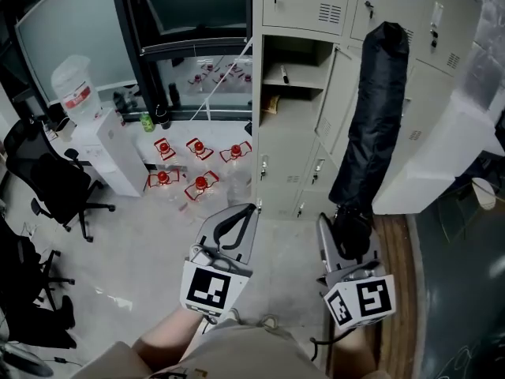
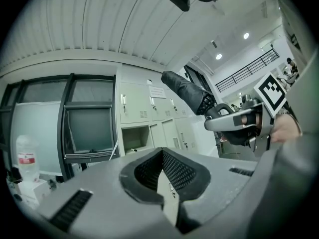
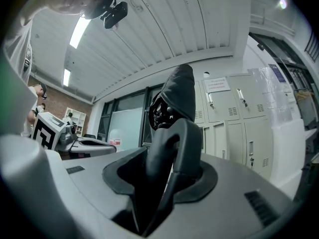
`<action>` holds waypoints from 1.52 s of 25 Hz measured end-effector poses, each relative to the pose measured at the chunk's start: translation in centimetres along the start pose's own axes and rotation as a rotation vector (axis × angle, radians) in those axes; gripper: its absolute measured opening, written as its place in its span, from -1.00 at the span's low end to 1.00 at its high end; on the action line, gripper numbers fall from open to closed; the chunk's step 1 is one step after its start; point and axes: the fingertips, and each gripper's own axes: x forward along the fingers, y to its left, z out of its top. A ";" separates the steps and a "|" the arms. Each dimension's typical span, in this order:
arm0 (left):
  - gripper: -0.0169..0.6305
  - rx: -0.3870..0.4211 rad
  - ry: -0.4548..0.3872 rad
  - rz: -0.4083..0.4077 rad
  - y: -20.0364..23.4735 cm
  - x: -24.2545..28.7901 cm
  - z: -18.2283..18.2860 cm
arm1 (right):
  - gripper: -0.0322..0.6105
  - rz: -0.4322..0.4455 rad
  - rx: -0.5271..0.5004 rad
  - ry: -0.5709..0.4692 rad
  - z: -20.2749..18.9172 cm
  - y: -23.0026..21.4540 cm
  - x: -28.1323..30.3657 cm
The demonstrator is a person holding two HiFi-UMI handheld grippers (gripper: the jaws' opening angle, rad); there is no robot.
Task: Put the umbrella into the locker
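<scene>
No legible text is found. The paper notice (image 3: 218,84) on the upper locker door (image 3: 227,106) has print too small to read. The red label (image 1: 77,98) on the water jug (image 1: 72,76) is illegible.

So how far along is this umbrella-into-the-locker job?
Done: the folded black umbrella is picked up, its handle clamped in the right gripper, and one locker stands open. In hand: the umbrella is held up in front of the lockers, outside the open one. Left to do: getting it inside and letting go. The left gripper is shut and empty.
</scene>
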 end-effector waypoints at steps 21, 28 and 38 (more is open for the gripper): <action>-0.92 -0.050 0.036 0.074 -1.6 5.9 -2.9 | -0.40 0.090 0.036 0.093 -5.8 -5.1 2.5; -0.92 -0.055 0.034 0.060 0.6 9.3 -4.7 | -0.40 0.088 0.026 0.114 -7.5 -6.2 6.3; -0.92 -0.070 0.077 0.029 5.2 15.4 -8.1 | -0.40 0.079 0.061 0.183 -10.9 -8.0 13.0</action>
